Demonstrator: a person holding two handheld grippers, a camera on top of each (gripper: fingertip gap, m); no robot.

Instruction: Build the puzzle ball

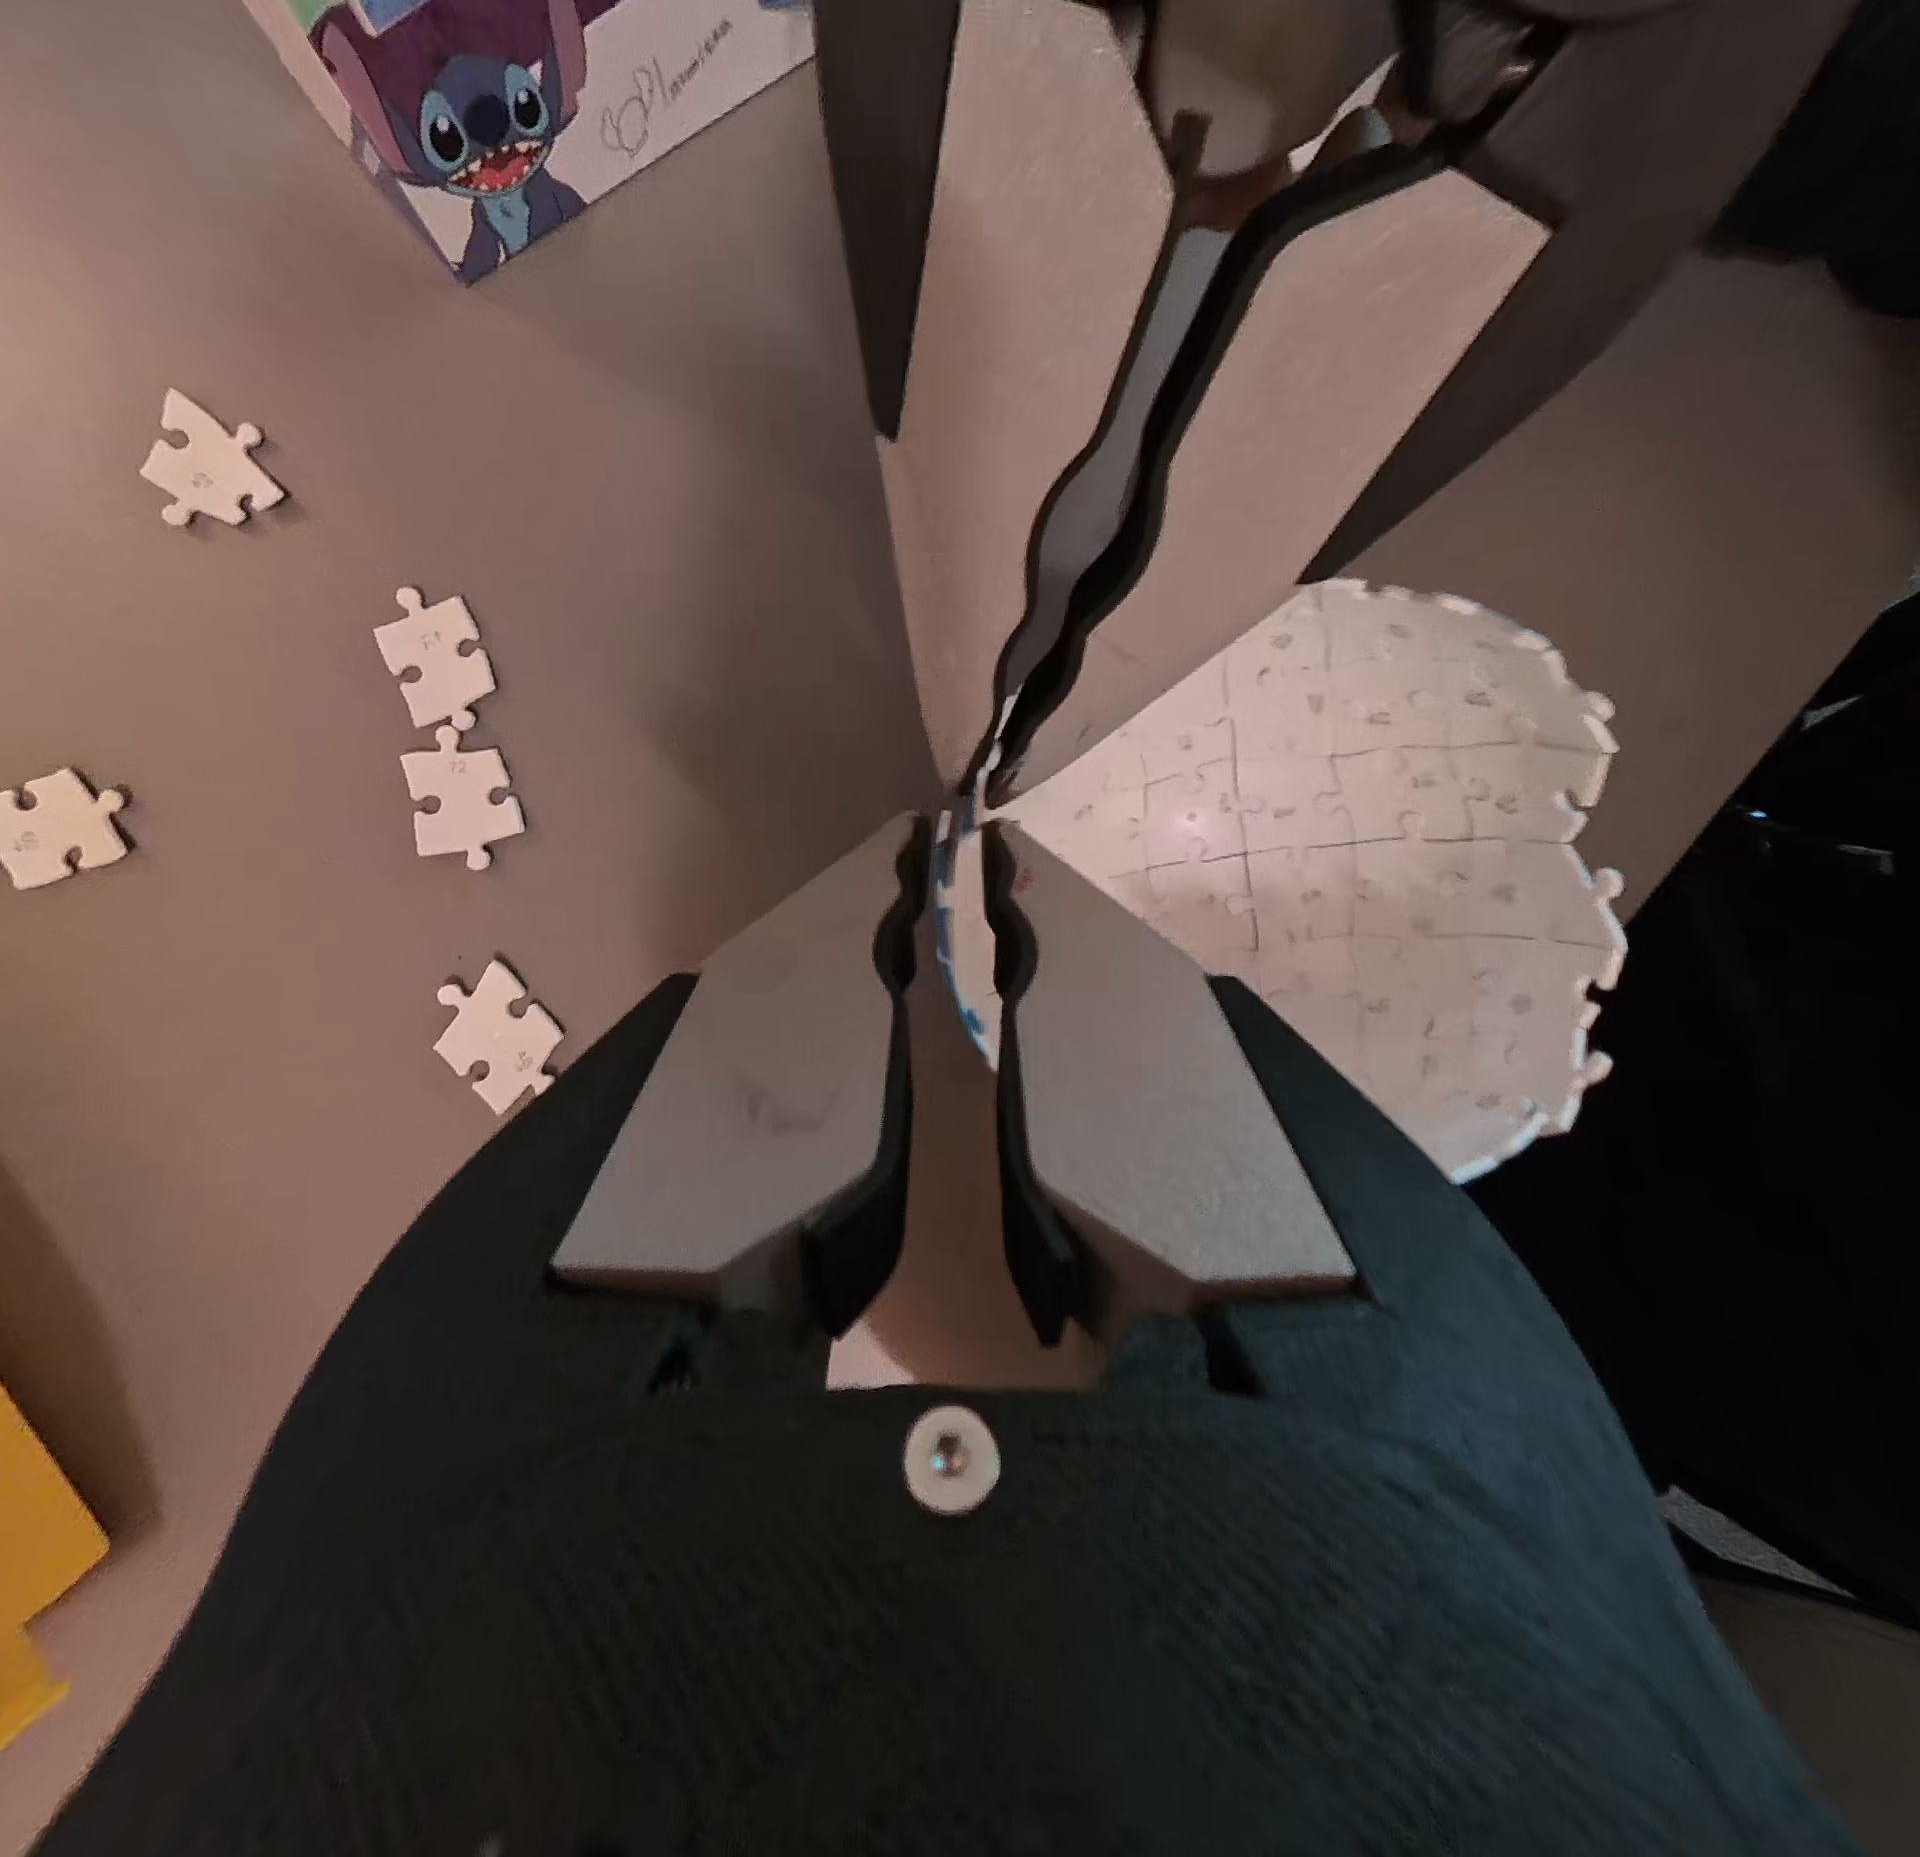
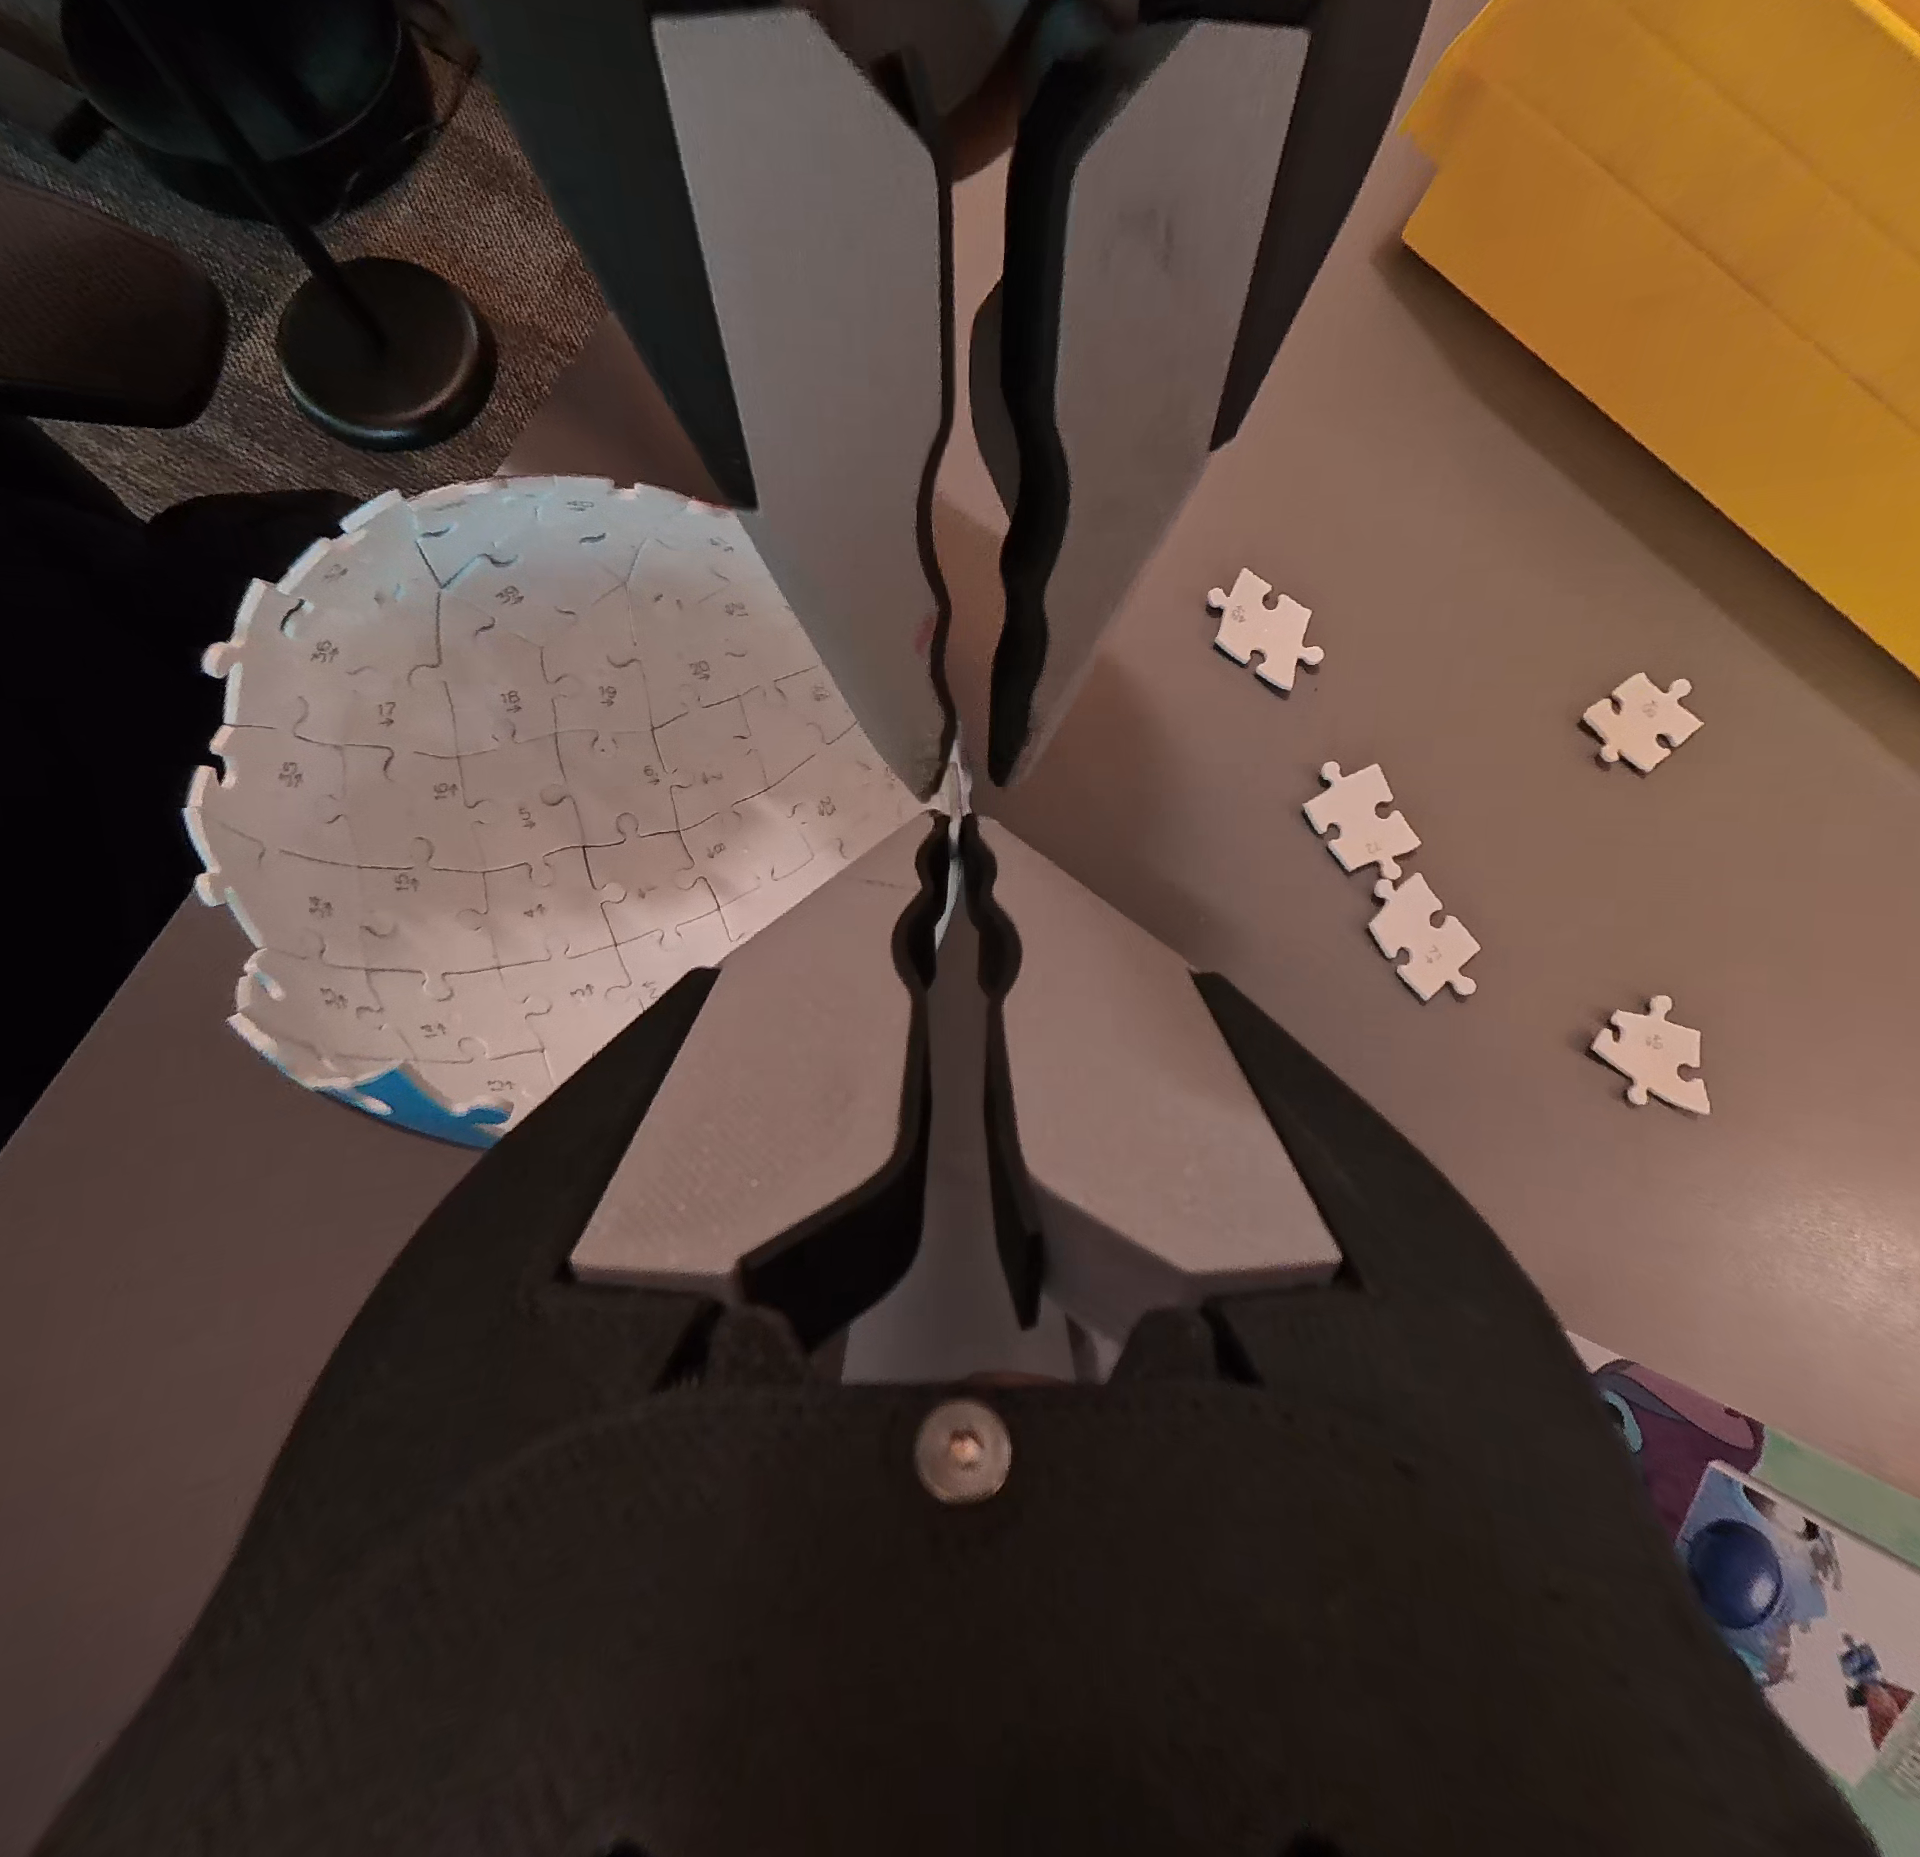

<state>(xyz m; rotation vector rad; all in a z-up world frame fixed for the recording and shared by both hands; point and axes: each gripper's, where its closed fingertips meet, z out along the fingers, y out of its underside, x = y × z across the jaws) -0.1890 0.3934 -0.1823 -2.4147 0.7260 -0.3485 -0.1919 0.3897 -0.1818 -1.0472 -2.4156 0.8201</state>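
The puzzle ball [image 1: 1351,851] is a half-built white shell with its numbered inner side showing, lying at the table's edge; it also shows in the right wrist view [image 2: 499,789], with a blue outer side low down. My left gripper [image 1: 956,831] is shut on the shell's rim, seen edge-on between its fingers. My right gripper [image 2: 956,831] faces it tip to tip and is shut on a thin white puzzle piece at the same spot on the rim. Each gripper shows in the other's view: the right gripper [image 1: 987,784] and the left gripper [image 2: 966,763].
Several loose white pieces [image 1: 436,657] lie on the grey table [image 1: 623,457], also in the right wrist view [image 2: 1363,820]. A picture box with a cartoon figure [image 1: 488,124] and a yellow box [image 2: 1683,249] stand beyond. A black stand base [image 2: 384,353] is on the floor. Only a small space, under 4 cm, lies between the two pairs of fingers.
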